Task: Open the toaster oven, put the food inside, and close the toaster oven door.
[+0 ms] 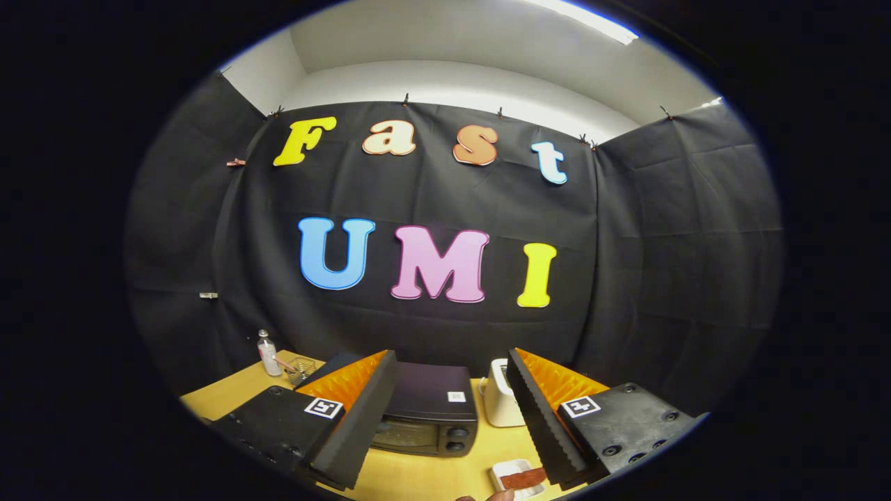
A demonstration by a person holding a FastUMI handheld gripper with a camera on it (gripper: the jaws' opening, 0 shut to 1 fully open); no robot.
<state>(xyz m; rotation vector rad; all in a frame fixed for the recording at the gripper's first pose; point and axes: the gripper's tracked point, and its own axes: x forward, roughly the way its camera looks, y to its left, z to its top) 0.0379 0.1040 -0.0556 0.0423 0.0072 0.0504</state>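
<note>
**Inspector:** While the toaster oven (426,412) sits shut on the table (223,391) beyond the fingers, the gripper (452,417) hangs high with its fingers spread wide and nothing between them; approach from this height risks missing the door's top edge.

**Assessor:** And the food?

**Inspector:** A reddish-brown piece (523,478) in a white tray (502,473), just beside the right finger; a careless descent could knock the tray; the white appliance (502,403) stands close to the oven and may crowd the swing.

**Assessor:** Anything obscured?

**Inspector:** The left finger covers the oven's left side; no door handle can be made out; a fingertip (500,495) by the tray is cut off.
</note>
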